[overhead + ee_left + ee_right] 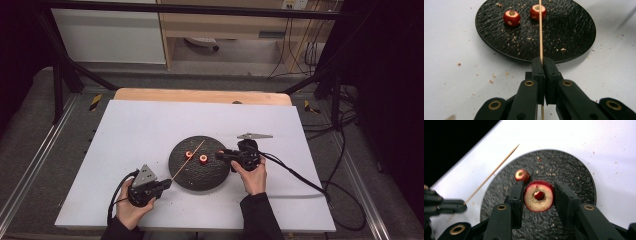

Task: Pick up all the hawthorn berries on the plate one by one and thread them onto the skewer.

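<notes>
**Skewer held ready while a cored red fruit is framed between open jaws**

Black jaws fill the bottom of the right gripper view, standing apart on either side of a cored red fruit [539, 196]. This fruit shows a pale cut face and a round hole through its middle. Small gaps show between it and each jaw, so it looks framed rather than squeezed, though contact on the far side cannot be ruled out. It sits on a round black textured plate [574, 170] dusted with pale crumbs. A second, smaller red fruit [522, 175] rests just beyond it on the same plate.

From the high view, the right gripper [220, 154] reaches in from the plate's right edge, held by the person's right hand [252, 176]. The left gripper [169, 184] sits at the plate's near left edge. Its jaws are pressed together on a thin wooden skewer [540, 32], which rises diagonally over the plate with its point aimed toward the far side. Both fruits lie near the plate's centre, one just either side of the skewer line. A white sheet [130, 130] covers the table.

The work in hand appears to be threading fruit onto the skewer. To do it well, the right jaws should likely close gently on the fruit's skin, not its soft cut faces. Lifting it with the hole facing the skewer tip would probably let the stick pass cleanly. Too firm a squeeze could crush the hollowed fruit.
</notes>
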The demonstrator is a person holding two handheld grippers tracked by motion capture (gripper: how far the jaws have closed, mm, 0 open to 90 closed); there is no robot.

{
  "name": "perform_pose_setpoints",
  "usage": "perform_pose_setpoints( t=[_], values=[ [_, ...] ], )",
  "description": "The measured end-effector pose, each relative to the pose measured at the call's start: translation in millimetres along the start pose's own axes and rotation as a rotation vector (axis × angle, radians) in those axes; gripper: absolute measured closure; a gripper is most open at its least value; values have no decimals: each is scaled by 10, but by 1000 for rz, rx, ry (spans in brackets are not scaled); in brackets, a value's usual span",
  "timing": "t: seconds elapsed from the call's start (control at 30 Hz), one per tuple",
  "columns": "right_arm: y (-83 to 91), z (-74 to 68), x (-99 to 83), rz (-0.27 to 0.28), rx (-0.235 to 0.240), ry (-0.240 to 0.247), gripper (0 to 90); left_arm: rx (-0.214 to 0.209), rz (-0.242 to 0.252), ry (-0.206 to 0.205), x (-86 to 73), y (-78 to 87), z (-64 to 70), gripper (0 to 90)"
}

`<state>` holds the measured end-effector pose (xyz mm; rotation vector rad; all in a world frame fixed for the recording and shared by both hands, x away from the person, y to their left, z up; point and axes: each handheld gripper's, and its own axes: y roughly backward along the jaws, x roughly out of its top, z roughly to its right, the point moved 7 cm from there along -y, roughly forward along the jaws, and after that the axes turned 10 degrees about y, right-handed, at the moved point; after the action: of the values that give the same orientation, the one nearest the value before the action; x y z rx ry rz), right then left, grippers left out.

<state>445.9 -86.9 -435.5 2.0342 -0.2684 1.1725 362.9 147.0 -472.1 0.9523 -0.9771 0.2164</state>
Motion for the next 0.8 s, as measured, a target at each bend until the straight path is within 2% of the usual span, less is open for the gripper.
perform_pose_setpoints(
  t=[0.07, 0.17, 0.27, 0.37, 0.53, 0.57, 0.7, 0.73, 0.77, 0.8],
  values=[
    [7, 7, -20, 40, 0, -29, 622, 2, 7, 7, 13, -12, 16, 881],
    [10, 26, -52, 138, -2, -79, 622, 8, 17, 16, 24, -37, 37, 881],
    [8, 35, -56, 171, -2, -104, 622, 9, 23, 20, 27, -71, 71, 881],
    [8, 51, -50, 229, 0, -145, 623, 7, 32, 24, 40, -93, 103, 881],
    [30, 60, 12, 314, -15, -175, 623, 2, 44, 22, 56, -140, 165, 881],
    [49, 56, 48, 341, -13, -197, 623, 2, 45, 20, 56, -148, 175, 881],
    [70, 70, 88, 379, -23, -202, 623, -1, 51, 21, 58, -172, 209, 881],
    [83, 63, 109, 387, -19, -228, 623, 0, 54, 23, 61, -174, 217, 881],
    [82, 79, 119, 404, -26, -213, 623, 1, 58, 25, 63, -174, 225, 881],
    [87, 82, 135, 417, -27, -220, 623, 1, 61, 23, 65, -175, 233, 881]
  ],
)
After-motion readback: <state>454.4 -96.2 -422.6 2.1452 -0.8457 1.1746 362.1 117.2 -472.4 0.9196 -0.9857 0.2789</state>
